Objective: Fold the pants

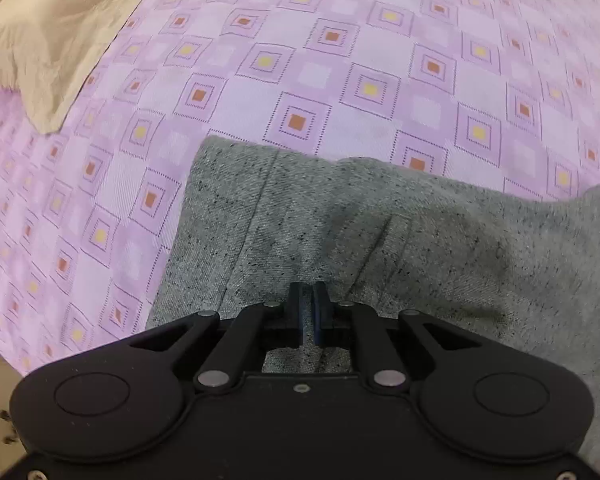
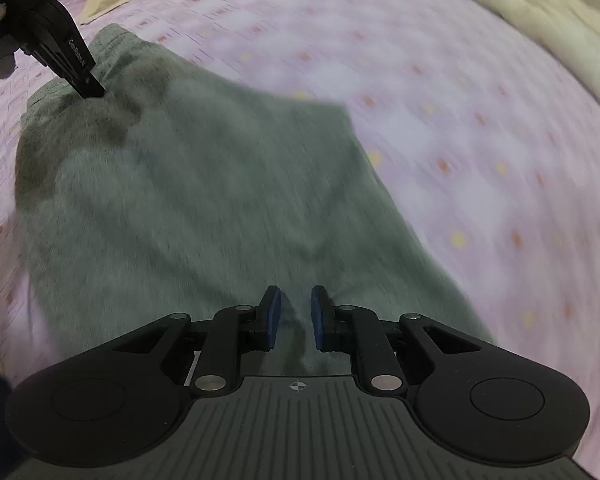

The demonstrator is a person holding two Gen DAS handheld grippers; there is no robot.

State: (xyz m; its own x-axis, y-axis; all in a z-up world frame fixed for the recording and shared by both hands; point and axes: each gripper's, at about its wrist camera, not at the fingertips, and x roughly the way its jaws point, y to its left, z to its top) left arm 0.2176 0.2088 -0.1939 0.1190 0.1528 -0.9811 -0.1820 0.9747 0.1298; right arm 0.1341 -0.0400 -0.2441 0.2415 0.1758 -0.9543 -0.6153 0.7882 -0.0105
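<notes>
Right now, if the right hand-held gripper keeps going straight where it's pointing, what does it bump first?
Probably the grey pants: the right hand-held gripper points down at them, cloth showing between its fingers. The picture is blurred, so depth is unsure.

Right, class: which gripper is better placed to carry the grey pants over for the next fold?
Left, probably. The left gripper has its pads nearly closed on a pinch of the pants near their edge. The right gripper shows a wider gap over the cloth, so its grip looks uncertain.
</notes>
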